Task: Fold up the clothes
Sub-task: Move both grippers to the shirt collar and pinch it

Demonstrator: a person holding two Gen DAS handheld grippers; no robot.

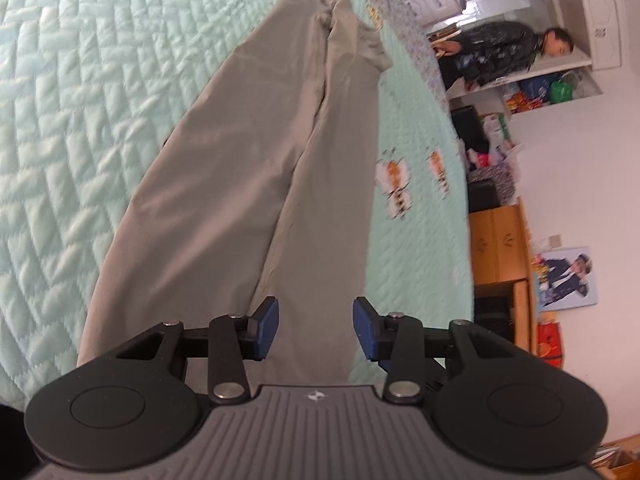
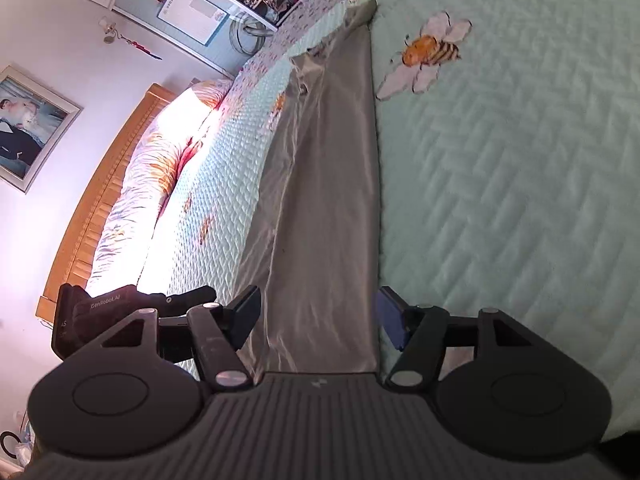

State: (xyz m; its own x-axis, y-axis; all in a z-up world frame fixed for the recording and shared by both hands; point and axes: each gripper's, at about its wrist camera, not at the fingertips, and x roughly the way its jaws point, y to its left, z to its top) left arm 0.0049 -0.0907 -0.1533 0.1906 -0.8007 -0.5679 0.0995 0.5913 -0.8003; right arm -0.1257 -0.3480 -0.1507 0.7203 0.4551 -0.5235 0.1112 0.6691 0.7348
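While both my grippers hover with jaws apart, empty, grey-green trousers (image 1: 240,200) stretch lengthwise away from my left gripper (image 1: 315,328) and right gripper (image 2: 318,320) across the quilt (image 1: 80,120).

Home bedroom. Bed with mint quilted bedspread (image 1: 80,120), embroidered bees (image 2: 430,50); wooden headboard (image 2: 100,200) and floral pillow (image 2: 148,184) at left of right view. Framed portrait (image 2: 28,128) upper left; cluttered white shelves (image 1: 552,84) upper right.

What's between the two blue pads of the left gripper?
Nothing is pinched: the left gripper is open, and in its own view the grey trousers lie on the quilt beyond.
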